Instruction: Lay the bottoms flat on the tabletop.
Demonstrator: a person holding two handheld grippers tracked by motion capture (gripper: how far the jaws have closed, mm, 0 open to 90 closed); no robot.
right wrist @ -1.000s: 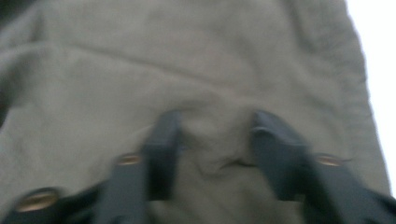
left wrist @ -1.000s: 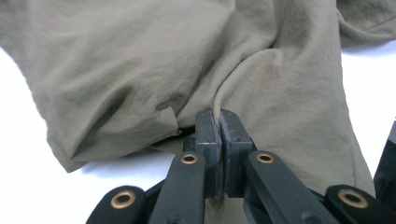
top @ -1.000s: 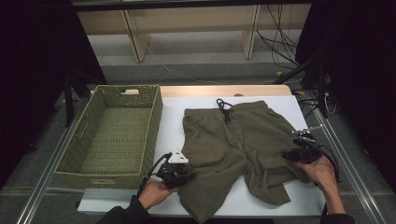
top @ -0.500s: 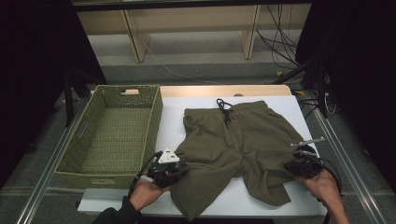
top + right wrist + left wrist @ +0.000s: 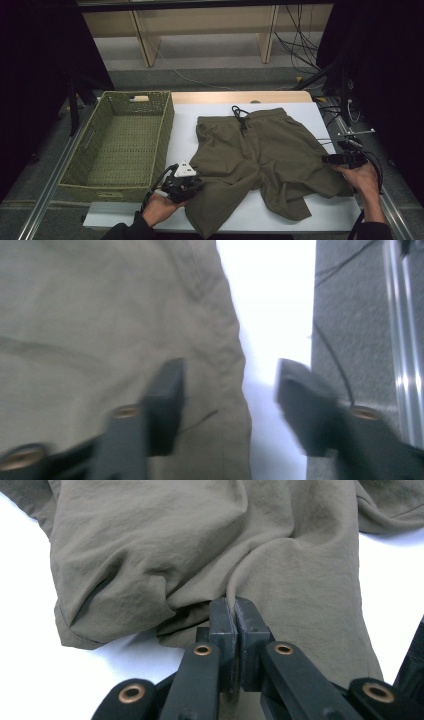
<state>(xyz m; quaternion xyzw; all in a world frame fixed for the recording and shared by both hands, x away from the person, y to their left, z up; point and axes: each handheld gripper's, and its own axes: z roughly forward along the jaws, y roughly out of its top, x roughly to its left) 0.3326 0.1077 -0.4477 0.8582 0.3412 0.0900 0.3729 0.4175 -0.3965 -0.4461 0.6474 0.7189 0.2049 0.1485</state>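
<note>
Far left on the white table top (image 5: 220,112), an olive woven rectangular basket (image 5: 122,145), upright, just beside the shorts' left edge, not touching as far as the high view shows. Next, the left gripper (image 5: 192,186) in the person's left hand (image 5: 161,207), near the front edge of the table; its jaws are clamped tight on a fold of the olive-green fabric shorts (image 5: 267,155). In the left gripper view the left gripper (image 5: 234,611) pinches a thin ridge of the shorts (image 5: 200,545) between closed pads, cloth bunched around the tips. Shorts lie flat mid-table, waistband with black drawstring (image 5: 241,117) at the far side, legs toward the person, left leg hem hanging off the front edge. Far right, the right gripper (image 5: 334,159) in the right hand (image 5: 362,176) sits at the shorts' right edge. In the right gripper view the right gripper (image 5: 227,385) has jaws apart, just been opening; the shorts' edge (image 5: 100,315) lies below between them, pads not pressing on it. Blurred view.
</note>
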